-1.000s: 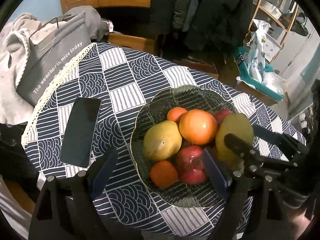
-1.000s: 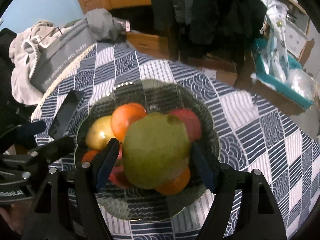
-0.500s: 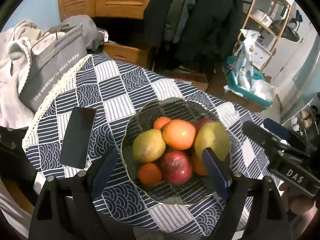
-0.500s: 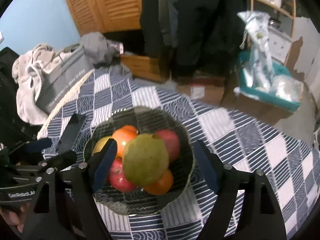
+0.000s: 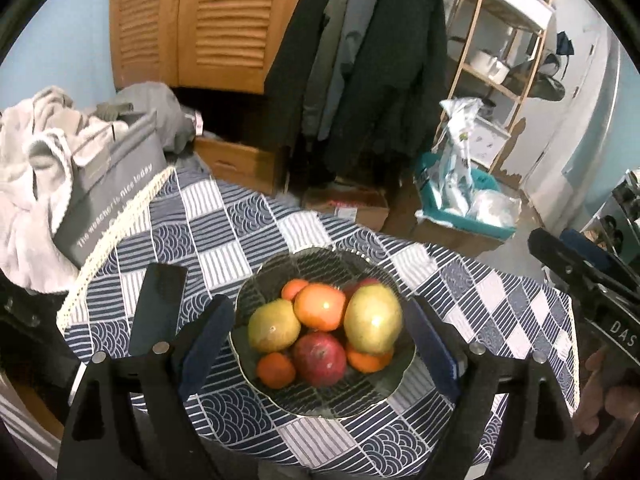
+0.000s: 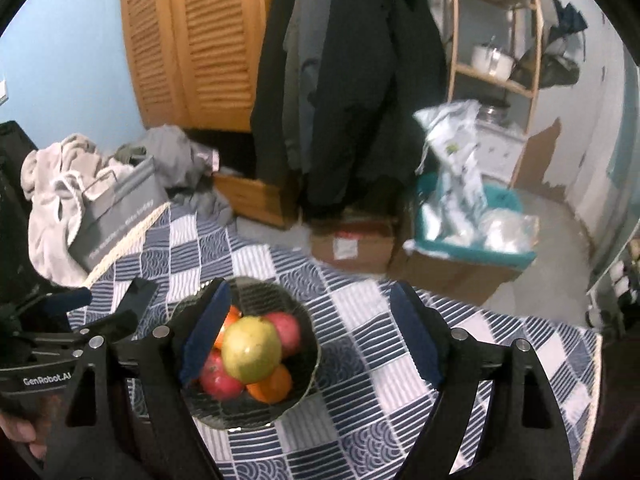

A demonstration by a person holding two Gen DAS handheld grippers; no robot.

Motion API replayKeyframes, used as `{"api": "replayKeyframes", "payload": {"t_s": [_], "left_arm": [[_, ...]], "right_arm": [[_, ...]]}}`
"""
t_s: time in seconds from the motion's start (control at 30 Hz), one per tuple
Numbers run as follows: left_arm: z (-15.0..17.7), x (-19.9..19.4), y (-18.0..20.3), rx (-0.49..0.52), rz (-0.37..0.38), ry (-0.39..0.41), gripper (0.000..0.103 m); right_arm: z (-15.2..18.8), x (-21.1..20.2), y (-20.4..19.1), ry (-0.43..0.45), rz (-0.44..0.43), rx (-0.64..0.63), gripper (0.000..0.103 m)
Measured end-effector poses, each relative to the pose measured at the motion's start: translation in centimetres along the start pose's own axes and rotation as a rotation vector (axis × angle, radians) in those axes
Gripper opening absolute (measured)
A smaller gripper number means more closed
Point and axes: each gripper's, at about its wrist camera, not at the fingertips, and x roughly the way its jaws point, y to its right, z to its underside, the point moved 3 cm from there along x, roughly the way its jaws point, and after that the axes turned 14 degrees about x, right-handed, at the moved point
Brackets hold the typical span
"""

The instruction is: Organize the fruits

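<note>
Right gripper (image 6: 310, 332): jaws opening, wide apart, nothing between the pads; poised above the table, well clear of the fruit. Left gripper (image 5: 320, 344): jaws likewise opening, wide, empty; framing the bowl from above without touching it.

Below both: glass bowl (image 5: 280, 384) on the blue-and-white patterned tablecloth (image 5: 248, 220), holding all visible fruit. Large green-yellow mango (image 5: 373, 319) perched highest, resting on an orange (image 5: 368, 360) and against a red apple (image 5: 319, 359); second mango (image 5: 274, 325) to the left; large orange-red fruit (image 5: 320, 306) at centre; small tangerine (image 5: 276, 369) in front, another (image 5: 294, 289) at the back. No fruit seen on the cloth outside the bowl.

Beside the bowl, left: dark smartphone (image 5: 158, 316) flat on the cloth. Further out: grey bag (image 5: 108, 200) and pale towels at the table's far-left edge.

Risks, judged from the stack:
- Top mango seated on rounded fruit; likely to roll off if nudged by a descending pad or if a supporting fruit is drawn out.
- Rolling fruit liable to cross the low rim and run over the table edge.
- Glass bowl apt to slide or tip on loose cloth under a sideways push.
- Phone exposed to a falling fruit or a stray left jaw.
- Two grippers close together over one bowl; collision possible.
</note>
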Motion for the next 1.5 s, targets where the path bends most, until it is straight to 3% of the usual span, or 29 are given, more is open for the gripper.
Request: {"api": "replayKeyframes", "payload": {"t_s": [0.33, 0.4, 0.87, 1.03, 1.5], "left_arm": [[-1.5, -4.0, 1.6, 0.067, -0.051, 0.119, 0.097], [-1.8, -4.7, 1.9, 0.076, -0.059, 0.143, 0.102], [-3.1, -8.1, 3.3, 0.092, -0.073, 0.258, 0.102], [-3.4, -8.8, 3.8, 0.117, -0.109, 0.295, 0.102], [-3.9, -9.4, 4.4, 0.116, -0.103, 0.323, 0.102]], "right_arm": [[-1.2, -4.5, 0.8, 0.111, 0.044, -0.017, 0.083], [-1.4, -5.4, 1.3, 0.132, 0.044, 0.001, 0.083], [-2.1, -9.9, 3.9, 0.252, 0.099, 0.024, 0.083], [-2.1, -10.2, 4.8, 0.258, 0.114, 0.043, 0.083], [-1.8, -10.1, 6.4, 0.255, 0.125, 0.077, 0.083]]}}
